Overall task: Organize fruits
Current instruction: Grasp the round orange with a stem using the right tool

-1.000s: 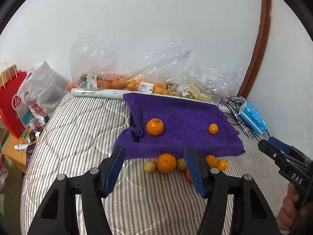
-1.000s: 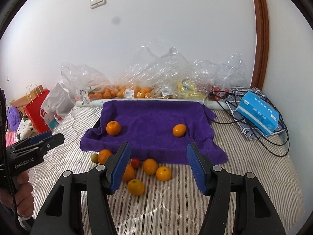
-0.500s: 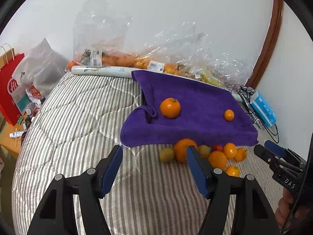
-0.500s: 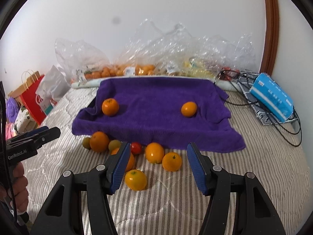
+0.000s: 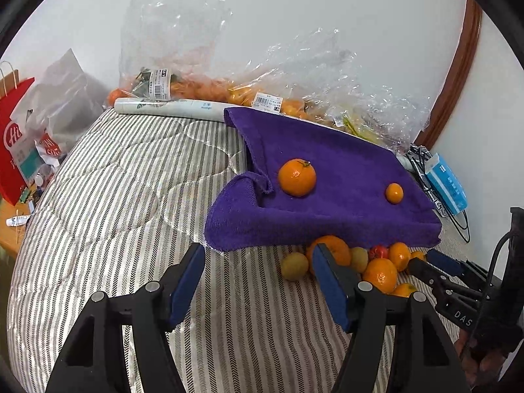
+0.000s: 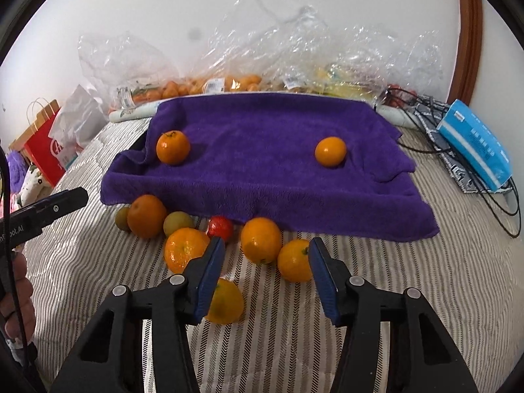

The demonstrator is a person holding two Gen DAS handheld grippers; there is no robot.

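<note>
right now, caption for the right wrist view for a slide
Open right gripper hovers over loose oranges in front of a purple towel holding two more.

Striped quilt (image 5: 131, 203) covers the bed. Red paper bag (image 5: 13, 137) and grey plastic bag (image 5: 72, 98) stand off its left edge. Blue box (image 6: 475, 144) lies on black cables (image 6: 425, 111) at right. White wall (image 6: 294, 6) behind; brown trim (image 5: 458, 65).
</note>
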